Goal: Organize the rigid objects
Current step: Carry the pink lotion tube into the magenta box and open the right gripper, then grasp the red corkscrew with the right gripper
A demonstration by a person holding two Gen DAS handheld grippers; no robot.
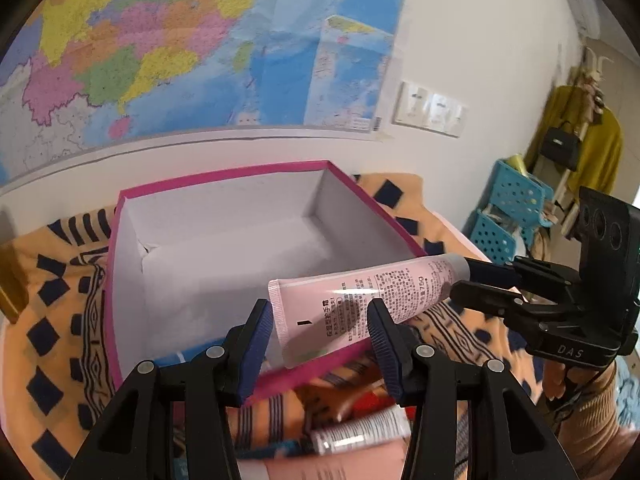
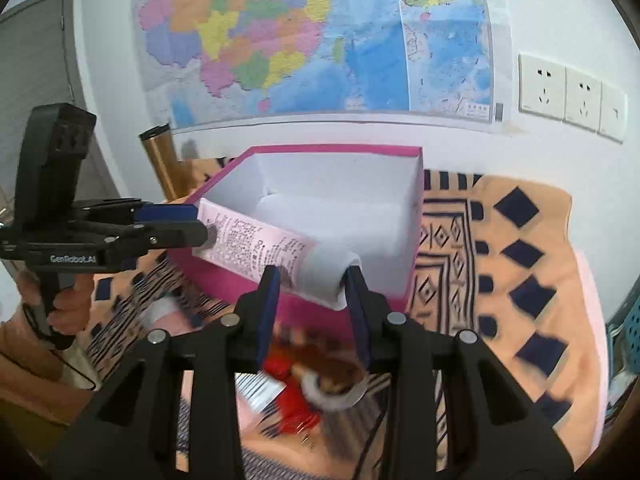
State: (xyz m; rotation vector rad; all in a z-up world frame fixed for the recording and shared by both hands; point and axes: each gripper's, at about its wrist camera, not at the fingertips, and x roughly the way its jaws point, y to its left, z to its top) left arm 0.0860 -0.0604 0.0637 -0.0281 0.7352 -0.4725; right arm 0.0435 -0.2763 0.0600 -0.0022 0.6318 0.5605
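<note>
I see the pink tube [image 1: 360, 296] lying over the near rim of the pink box [image 1: 224, 224]. My right gripper [image 2: 312, 284] pinches its cap end; my left gripper [image 1: 320, 320] pinches its crimped end.

white wall [image 2: 560, 20], map [image 2: 320, 40], sockets [image 2: 568, 94]
</note>
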